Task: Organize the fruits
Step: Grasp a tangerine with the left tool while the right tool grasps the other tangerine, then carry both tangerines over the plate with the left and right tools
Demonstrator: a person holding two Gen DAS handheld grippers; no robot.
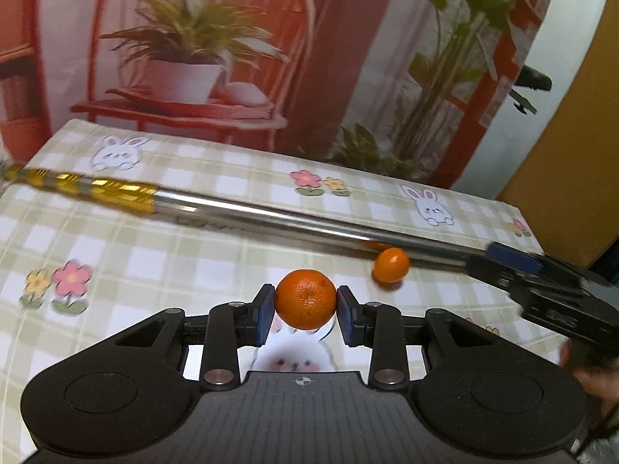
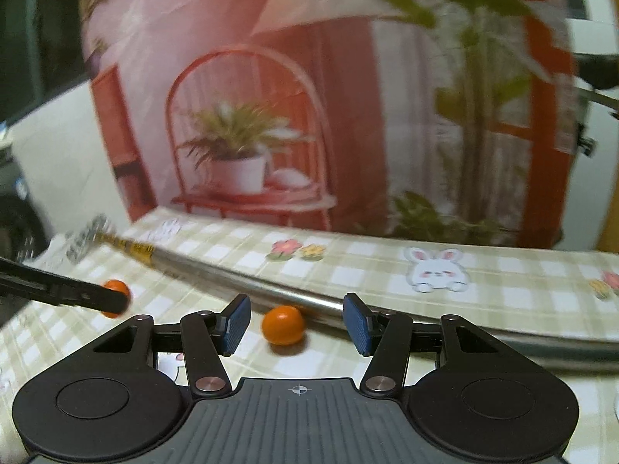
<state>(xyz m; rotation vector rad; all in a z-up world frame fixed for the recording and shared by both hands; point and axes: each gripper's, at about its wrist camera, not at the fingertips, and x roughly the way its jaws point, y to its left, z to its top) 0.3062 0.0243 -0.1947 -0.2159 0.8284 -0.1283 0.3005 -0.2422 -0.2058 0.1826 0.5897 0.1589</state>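
Left fingers (image 1: 305, 309) pinch a tangerine (image 1: 305, 299); right fingers (image 2: 297, 324) spread before a kumquat (image 2: 282, 324)

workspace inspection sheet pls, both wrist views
surface: checked tablecloth with rabbit and flower prints
job's things: tangerine between left gripper's pads; small orange fruit loose on the cloth
clutter: metal pole with gold end lying across the table
grippers: left gripper shut on the tangerine; right gripper open, small fruit ahead of it
cables: nothing seen
surroundings: printed backdrop of potted plant on red chair
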